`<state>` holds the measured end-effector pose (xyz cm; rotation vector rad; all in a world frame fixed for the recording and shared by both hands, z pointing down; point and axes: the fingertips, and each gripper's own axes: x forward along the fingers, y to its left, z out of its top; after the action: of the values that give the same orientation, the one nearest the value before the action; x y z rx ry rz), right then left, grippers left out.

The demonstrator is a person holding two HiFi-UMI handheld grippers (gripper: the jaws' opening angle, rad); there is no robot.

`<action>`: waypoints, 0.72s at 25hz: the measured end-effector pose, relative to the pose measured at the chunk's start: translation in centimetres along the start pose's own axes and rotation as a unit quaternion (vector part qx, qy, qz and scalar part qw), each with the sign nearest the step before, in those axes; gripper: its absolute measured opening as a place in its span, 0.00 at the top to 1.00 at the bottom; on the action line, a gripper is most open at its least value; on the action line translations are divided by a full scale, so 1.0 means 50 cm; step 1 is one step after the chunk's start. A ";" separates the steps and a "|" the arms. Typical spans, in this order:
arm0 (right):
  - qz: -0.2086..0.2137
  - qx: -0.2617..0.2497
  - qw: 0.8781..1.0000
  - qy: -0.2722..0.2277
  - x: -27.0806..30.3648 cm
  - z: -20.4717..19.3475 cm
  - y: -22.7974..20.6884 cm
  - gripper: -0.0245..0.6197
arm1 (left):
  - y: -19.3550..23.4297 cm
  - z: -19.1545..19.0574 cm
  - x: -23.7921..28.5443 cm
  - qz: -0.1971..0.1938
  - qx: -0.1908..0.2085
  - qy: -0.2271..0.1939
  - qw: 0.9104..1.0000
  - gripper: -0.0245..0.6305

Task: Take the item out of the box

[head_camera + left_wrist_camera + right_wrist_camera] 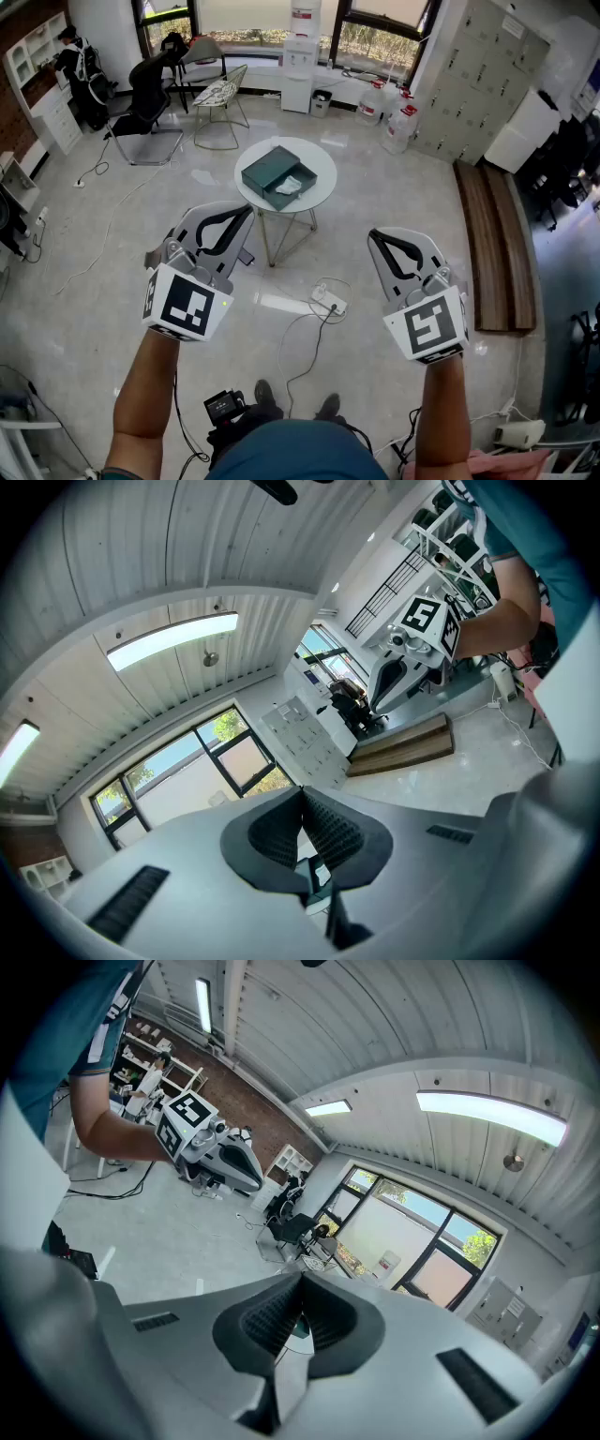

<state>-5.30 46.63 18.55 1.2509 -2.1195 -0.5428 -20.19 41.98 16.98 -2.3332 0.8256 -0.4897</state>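
A dark green box (272, 172) lies open on the small round white table (323, 169), with a white item (289, 186) in its near half. Both grippers hang in the air well short of the table, above the floor. My left gripper (247, 214) is shut with nothing in it and points at the table's left leg side. My right gripper (374, 237) is also shut and empty, off to the table's lower right. In the left gripper view the jaws (302, 792) meet, and in the right gripper view the jaws (302, 1284) meet too.
A power strip (328, 300) and cables lie on the floor between me and the table. A long wooden bench (492, 244) runs along the right. A wire chair (220, 94) and an office chair (145, 103) stand behind the table, with water bottles (398, 127) at the back right.
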 end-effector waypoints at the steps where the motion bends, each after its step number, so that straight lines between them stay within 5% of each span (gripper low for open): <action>1: 0.000 0.001 1.000 0.000 0.006 0.005 0.003 0.90 | 0.004 -0.008 -0.003 -0.001 -0.004 0.001 1.000 0.93; 18: 0.002 0.036 0.999 -0.003 0.127 0.076 0.029 0.90 | 0.093 -0.099 -0.018 -0.011 -0.019 -0.010 1.000 0.93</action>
<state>-11.15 41.86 18.54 1.2851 -2.1635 -0.4744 -25.43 37.61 17.56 -2.3806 0.8062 -0.4637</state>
